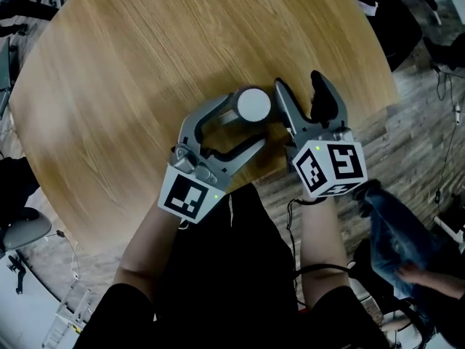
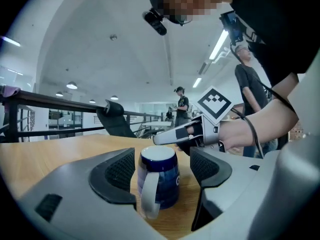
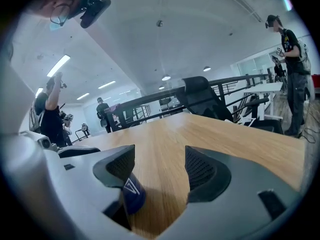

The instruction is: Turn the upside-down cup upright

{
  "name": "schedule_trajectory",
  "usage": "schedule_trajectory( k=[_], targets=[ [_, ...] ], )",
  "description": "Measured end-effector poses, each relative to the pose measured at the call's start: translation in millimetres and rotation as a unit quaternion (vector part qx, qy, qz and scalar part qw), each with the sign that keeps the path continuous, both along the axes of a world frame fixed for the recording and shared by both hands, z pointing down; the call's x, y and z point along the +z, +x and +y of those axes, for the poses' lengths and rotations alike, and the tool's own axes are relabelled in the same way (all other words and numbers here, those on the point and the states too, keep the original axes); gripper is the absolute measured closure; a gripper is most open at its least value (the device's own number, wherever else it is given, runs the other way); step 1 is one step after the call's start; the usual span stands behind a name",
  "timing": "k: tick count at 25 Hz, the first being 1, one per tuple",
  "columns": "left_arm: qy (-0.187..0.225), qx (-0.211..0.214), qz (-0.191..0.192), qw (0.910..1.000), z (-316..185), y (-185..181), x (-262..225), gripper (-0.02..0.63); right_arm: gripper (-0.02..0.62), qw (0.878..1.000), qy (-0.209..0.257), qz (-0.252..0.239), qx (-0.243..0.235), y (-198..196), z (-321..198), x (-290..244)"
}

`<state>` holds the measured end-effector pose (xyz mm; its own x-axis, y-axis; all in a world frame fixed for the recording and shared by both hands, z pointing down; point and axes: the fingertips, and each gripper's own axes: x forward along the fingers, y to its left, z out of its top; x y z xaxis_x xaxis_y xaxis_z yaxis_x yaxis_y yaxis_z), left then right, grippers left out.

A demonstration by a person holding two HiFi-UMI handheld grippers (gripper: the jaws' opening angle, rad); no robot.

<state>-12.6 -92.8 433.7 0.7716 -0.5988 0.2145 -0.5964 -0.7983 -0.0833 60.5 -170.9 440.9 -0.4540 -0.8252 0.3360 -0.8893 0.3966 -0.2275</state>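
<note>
A dark blue cup (image 1: 253, 105) with a white handle stands upside down on the round wooden table (image 1: 145, 64), its white base facing up. My left gripper (image 1: 248, 124) is open around it. In the left gripper view the cup (image 2: 160, 184) sits between the two pads, close to the left one, with a gap to the right one. My right gripper (image 1: 299, 86) hovers just right of the cup, open, with nothing between its fingers. In the right gripper view (image 3: 160, 166) only a piece of the blue cup (image 3: 133, 195) peeks out behind the left pad.
The table's near edge (image 1: 240, 187) lies right under my hands. A black office chair (image 2: 117, 119) and a railing stand beyond the table. Several people stand in the room. Someone in blue jeans (image 1: 399, 231) is at the lower right of the head view.
</note>
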Motion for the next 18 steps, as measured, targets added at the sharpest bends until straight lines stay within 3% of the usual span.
schedule_trajectory(
  k=[3, 5, 9, 13, 18],
  targets=[
    [0.006, -0.019, 0.014, 0.9997, 11, -15, -27, 0.266, 0.275, 1.000, 0.019, 0.010, -0.010, -3, 12, -28],
    [0.015, -0.051, 0.039, 0.9978, 13, -25, -56, 0.327, 0.301, 0.999, 0.037, 0.015, -0.017, -8, 22, -54],
    [0.038, -0.107, 0.092, 0.9893, 20, -32, -118, 0.463, 0.456, 0.997, 0.069, 0.029, -0.014, -12, 52, -108],
    [0.052, -0.136, 0.123, 0.9816, 28, -27, -163, 0.594, 0.549, 0.994, 0.105, 0.040, 0.006, -6, 75, -156],
    [0.047, -0.170, 0.122, 0.9768, 62, -20, -205, 0.598, 0.581, 0.990, 0.131, 0.039, 0.030, -2, 121, -211]
  ],
)
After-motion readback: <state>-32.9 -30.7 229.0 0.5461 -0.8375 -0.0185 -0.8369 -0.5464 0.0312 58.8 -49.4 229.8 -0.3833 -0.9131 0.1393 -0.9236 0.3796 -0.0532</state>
